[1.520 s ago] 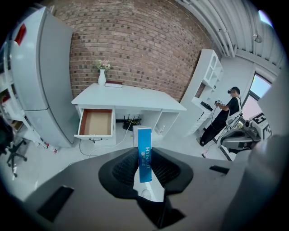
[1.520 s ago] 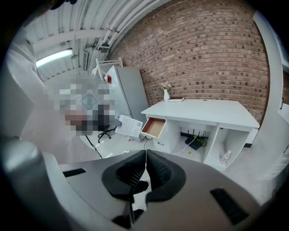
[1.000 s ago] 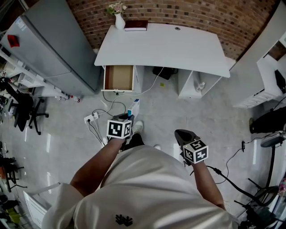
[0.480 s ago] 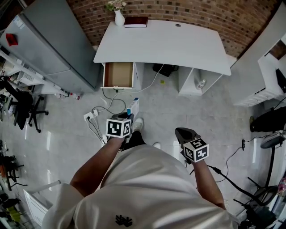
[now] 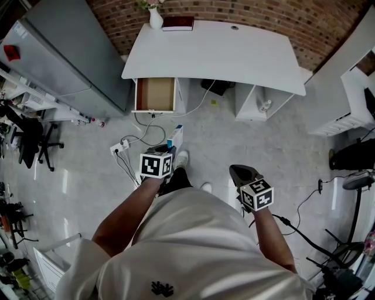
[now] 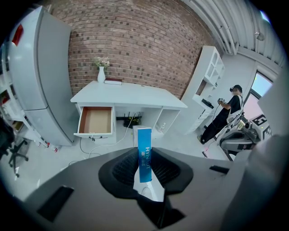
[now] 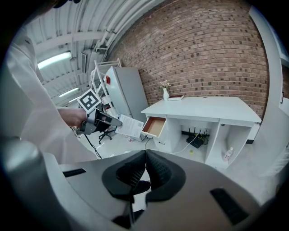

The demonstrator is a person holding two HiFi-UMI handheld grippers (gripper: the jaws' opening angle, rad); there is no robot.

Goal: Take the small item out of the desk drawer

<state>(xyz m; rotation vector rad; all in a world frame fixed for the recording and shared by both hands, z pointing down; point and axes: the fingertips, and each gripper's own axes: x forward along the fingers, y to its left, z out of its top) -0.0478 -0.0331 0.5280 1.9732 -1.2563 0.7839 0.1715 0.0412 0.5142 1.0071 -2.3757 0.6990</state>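
A white desk (image 5: 217,55) stands against the brick wall, its left drawer (image 5: 155,94) pulled out with the brown bottom bare. I stand a few steps back from it. My left gripper (image 5: 167,151) is shut on a small blue and white box (image 5: 176,138), held upright over the floor. In the left gripper view the box (image 6: 144,140) sticks up between the pads, with the open drawer (image 6: 95,121) beyond it. My right gripper (image 5: 239,174) hangs at my right side, shut and holding nothing (image 7: 145,155). The right gripper view also shows the drawer (image 7: 155,127).
A tall grey cabinet (image 5: 64,55) stands left of the desk. A power strip and cables (image 5: 120,149) lie on the floor between me and the drawer. A vase (image 5: 155,17) and book (image 5: 179,23) sit on the desk, and another person (image 6: 226,115) stands far right.
The desk sits slightly higher in the head view. Both grippers and the box keep their places.
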